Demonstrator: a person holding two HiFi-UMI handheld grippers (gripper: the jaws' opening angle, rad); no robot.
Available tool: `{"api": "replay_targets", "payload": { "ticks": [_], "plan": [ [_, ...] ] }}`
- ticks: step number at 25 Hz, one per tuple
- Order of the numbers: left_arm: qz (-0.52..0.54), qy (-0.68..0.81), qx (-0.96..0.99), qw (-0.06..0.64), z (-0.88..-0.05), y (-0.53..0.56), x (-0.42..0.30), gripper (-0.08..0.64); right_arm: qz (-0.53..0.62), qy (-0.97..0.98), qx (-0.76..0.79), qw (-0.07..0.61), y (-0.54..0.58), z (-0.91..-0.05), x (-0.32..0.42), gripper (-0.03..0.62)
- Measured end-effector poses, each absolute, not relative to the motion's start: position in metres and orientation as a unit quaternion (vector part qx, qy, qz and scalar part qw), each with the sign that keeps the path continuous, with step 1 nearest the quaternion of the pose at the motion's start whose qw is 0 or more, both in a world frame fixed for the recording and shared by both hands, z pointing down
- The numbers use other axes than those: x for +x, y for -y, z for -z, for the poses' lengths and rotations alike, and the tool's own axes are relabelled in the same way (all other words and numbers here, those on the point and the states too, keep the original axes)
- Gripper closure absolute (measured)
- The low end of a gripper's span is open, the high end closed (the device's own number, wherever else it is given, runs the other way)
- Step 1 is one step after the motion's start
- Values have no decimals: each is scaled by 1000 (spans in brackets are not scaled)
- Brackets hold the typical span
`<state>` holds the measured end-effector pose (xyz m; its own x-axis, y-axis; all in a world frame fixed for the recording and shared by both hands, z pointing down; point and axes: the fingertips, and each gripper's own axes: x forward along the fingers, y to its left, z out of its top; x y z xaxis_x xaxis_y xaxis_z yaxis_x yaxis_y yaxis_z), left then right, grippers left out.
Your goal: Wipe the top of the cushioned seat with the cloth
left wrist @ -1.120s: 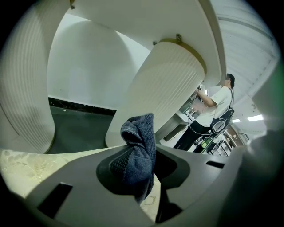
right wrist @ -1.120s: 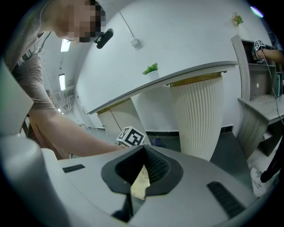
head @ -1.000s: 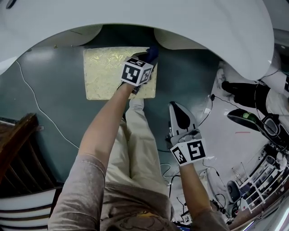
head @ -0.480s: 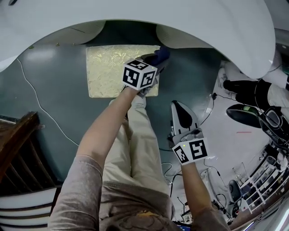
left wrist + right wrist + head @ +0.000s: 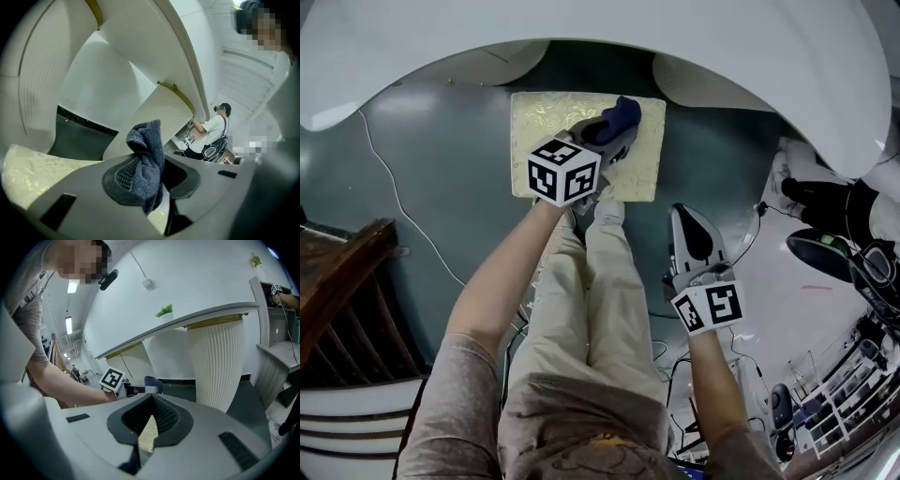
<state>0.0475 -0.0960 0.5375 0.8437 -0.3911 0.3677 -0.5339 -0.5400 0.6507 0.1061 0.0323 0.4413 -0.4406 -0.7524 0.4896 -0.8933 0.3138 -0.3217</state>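
The cushioned seat is a cream and gold patterned square on the dark teal floor, under the white counter's rim. My left gripper is over the seat's right half, shut on a dark blue cloth that bunches out past the jaw tips. The left gripper view shows the cloth hanging between the pads, with the seat below to the left. My right gripper hovers off the seat to the lower right with its jaws together. In the right gripper view, a sliver of the seat shows between the jaws.
A white curved counter on ribbed pedestals overhangs the seat. Dark wooden furniture stands at the left, and a white cable trails on the floor. Shoes, cables and equipment crowd the right. My legs reach the seat's near edge.
The left gripper carried the cloth right past the seat's top right corner, then back left onto the seat. The right gripper stayed about where it was.
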Motion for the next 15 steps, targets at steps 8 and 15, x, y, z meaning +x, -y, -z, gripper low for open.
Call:
{"api": "replay_targets", "payload": {
  "ticks": [8,15],
  "plan": [
    [-80,328,849,406,-545,84,-61,460,-284,807,503,125,-24,-452,89,588],
    [-99,402,814,407,-556,78,-164,460,-284,811,495,131,-20,-454,84,588]
  ]
}}
